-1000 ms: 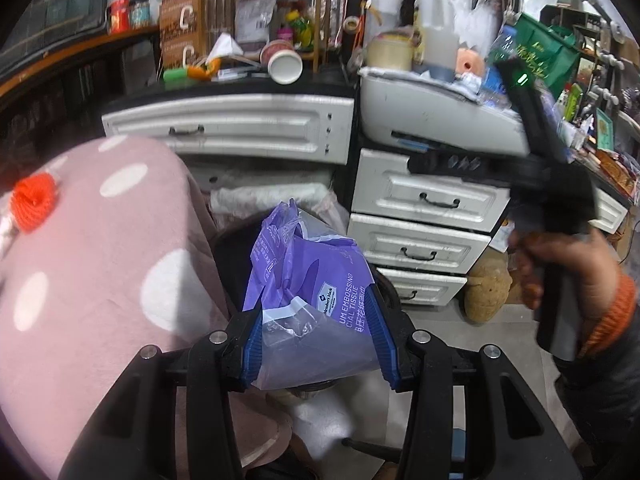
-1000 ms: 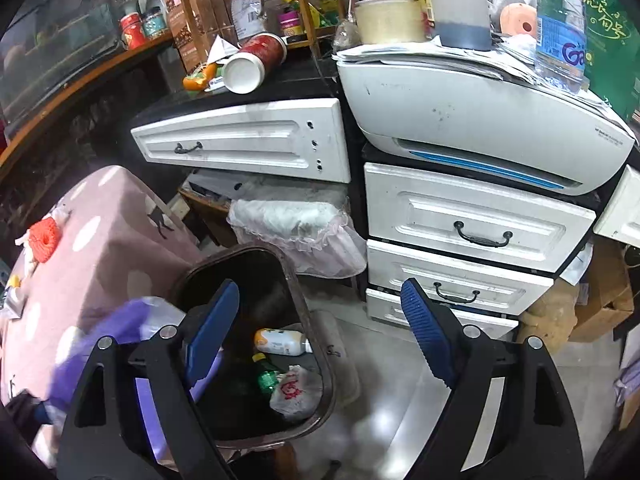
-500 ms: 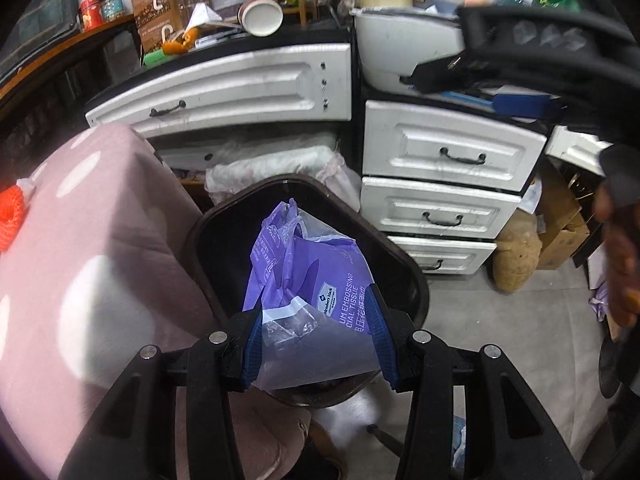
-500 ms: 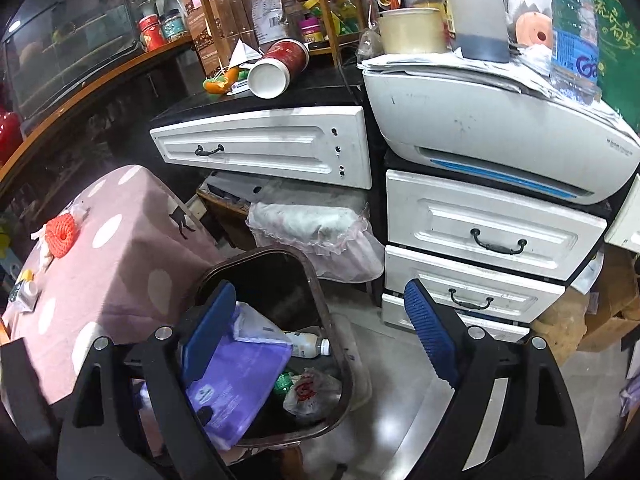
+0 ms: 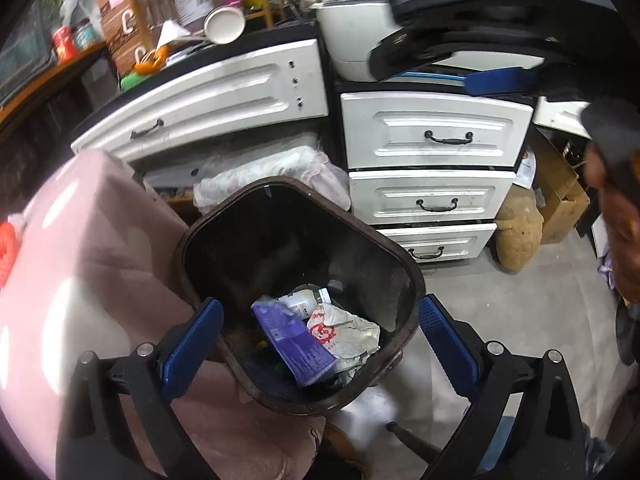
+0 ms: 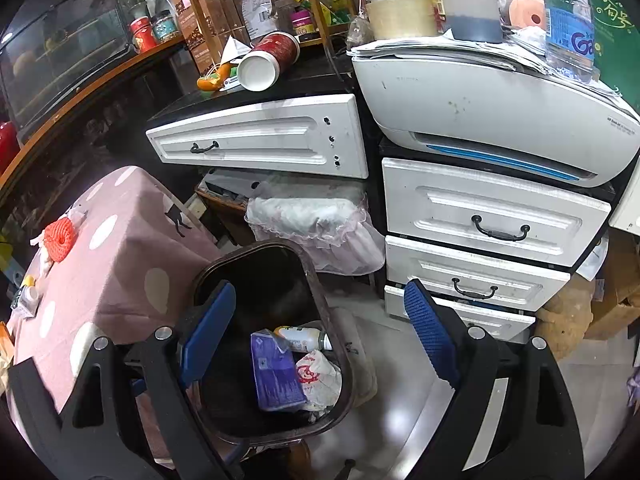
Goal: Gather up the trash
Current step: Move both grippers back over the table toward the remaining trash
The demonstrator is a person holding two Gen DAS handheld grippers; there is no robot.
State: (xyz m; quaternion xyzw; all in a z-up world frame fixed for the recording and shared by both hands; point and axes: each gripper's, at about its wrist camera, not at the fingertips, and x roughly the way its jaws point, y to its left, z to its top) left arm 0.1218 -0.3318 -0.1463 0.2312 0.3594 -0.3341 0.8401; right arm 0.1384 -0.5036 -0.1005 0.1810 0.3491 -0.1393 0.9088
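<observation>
Two blue-padded fingers of the left gripper [image 5: 320,338], jaws opening with nothing pressed between them, frame the dark trash bin [image 5: 404,276] from above in the left wrist view; a purple package [image 5: 294,344] lies inside beside a crumpled white bag [image 5: 348,330] and a bottle [image 5: 302,300]. Right wrist view: right gripper [image 6: 320,336] spread wide and empty above the same bin [image 6: 312,276], purple package [image 6: 274,372] at its bottom, pink dotted cloth [image 6: 120,248] alongside.

Purple packet [image 5: 294,344] inside brown bin [image 5: 404,276]
</observation>
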